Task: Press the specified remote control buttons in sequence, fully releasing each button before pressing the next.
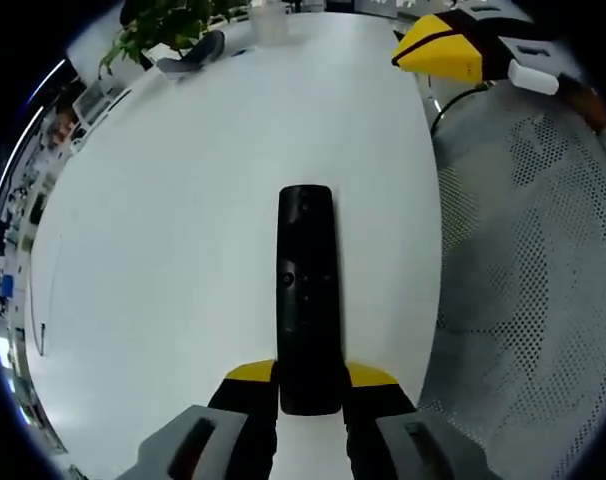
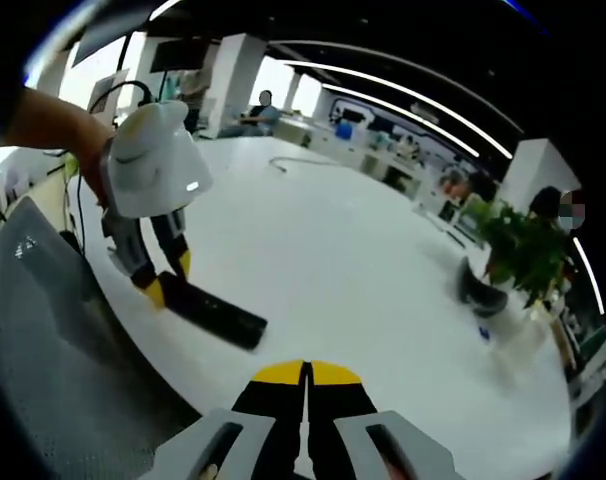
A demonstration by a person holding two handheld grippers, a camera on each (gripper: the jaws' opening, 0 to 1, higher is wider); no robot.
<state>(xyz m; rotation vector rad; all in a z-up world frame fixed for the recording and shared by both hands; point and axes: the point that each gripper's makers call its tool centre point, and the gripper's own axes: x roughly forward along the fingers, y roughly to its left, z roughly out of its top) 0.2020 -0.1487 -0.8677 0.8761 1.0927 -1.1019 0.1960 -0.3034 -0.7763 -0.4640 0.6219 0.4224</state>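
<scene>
- The remote control has its near end hidden between the left gripper's yellow-tipped jaws, which clamp it; its buttons are hard to make out.
- It juts out above the white table, near the edge.
- The right gripper hovers with jaws pressed together, holding nothing.
- A potted plant stands at the far edge.

left gripper view close above remote, right gripper view facing it across table

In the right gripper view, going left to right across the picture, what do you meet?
Mesh chair → left gripper clamping the black remote → right gripper, jaws together → dark object on the white table → potted plant.
</scene>
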